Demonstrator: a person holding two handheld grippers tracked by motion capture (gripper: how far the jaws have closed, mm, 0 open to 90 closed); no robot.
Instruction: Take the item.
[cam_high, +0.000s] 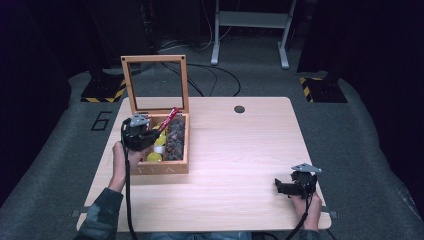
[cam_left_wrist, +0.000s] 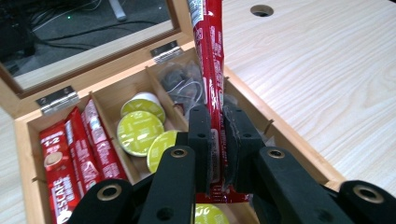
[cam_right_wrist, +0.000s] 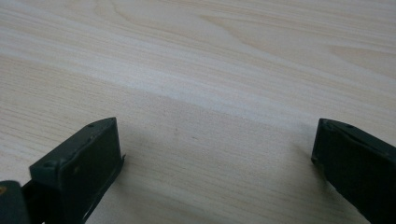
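The letters "TEA" are cut into the front of the wooden box. "SCAFE" and "1-2" are printed on a red sachet inside it. A "6" is marked on the grey floor.

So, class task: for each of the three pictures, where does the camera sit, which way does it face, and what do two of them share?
High view: above the table's near edge, facing forward and down; forearms, left gripper and right gripper show.
Left gripper view: on that gripper, facing along its jaws, shut on a red sachet over the wooden box.
Right gripper view: low over the bare table; jaws wide apart.
Shared: high and left gripper views both show box and sachet.
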